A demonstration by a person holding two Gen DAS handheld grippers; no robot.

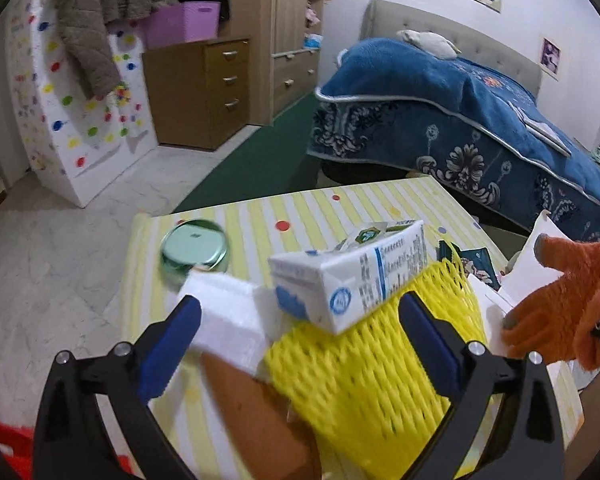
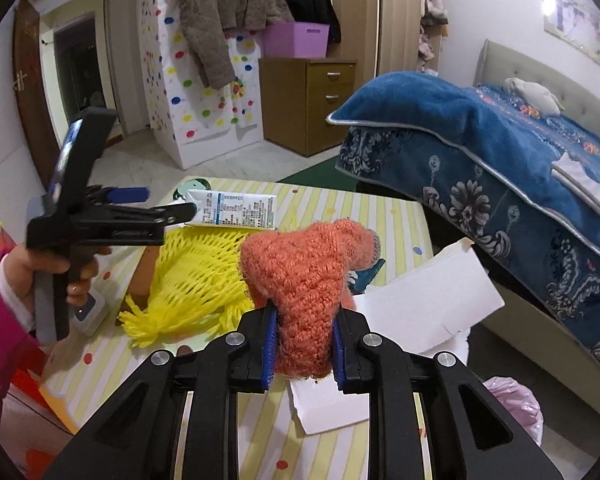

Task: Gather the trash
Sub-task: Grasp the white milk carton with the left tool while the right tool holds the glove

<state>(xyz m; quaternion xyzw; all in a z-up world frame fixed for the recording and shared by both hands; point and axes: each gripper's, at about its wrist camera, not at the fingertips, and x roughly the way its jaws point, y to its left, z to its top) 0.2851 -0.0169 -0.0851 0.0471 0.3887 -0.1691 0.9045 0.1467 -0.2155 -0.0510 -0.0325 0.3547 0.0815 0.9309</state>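
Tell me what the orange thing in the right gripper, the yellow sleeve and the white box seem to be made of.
Orange glove: knitted yarn, matte and fuzzy, with visible loop stitches. Yellow sleeve: probably foam netting, soft and matte, with an open diamond mesh and a frayed end. Milk carton: likely coated paperboard, smooth with a slight sheen, sharp folded edges and printed panels.

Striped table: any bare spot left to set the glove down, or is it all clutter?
Free: the far strip of the striped table, beyond the milk carton and right of the round tin lid. Also the near edge in front of the right gripper, which is shut on the orange glove. Crowded: the middle, with yellow foam net, white paper and white foam.
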